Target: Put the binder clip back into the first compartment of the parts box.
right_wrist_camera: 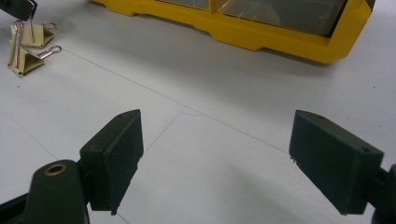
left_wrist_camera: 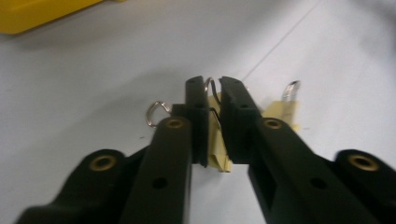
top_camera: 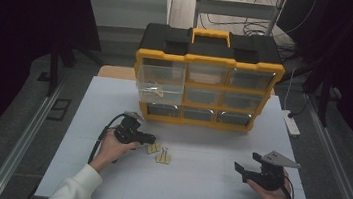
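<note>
Two pale yellow binder clips lie on the white table in front of a yellow and black drawer organizer [top_camera: 206,83]. In the left gripper view my left gripper [left_wrist_camera: 213,93] is shut on one binder clip [left_wrist_camera: 218,156], whose wire handle sticks up between the jaw tips. The second clip [left_wrist_camera: 285,109] lies just beyond it. The high view has the left gripper [top_camera: 152,139] at the clip pair [top_camera: 157,151]. My right gripper [top_camera: 246,163] rests at the right, open. Between its jaws [right_wrist_camera: 217,140] is bare table, with both clips [right_wrist_camera: 28,49] far off to the left.
The organizer's top left drawer [top_camera: 158,85] is pulled out, with small items inside. The other drawers are shut. A white power strip [top_camera: 291,123] lies at the table's right edge. Bare white table [top_camera: 194,187] stretches between my two hands.
</note>
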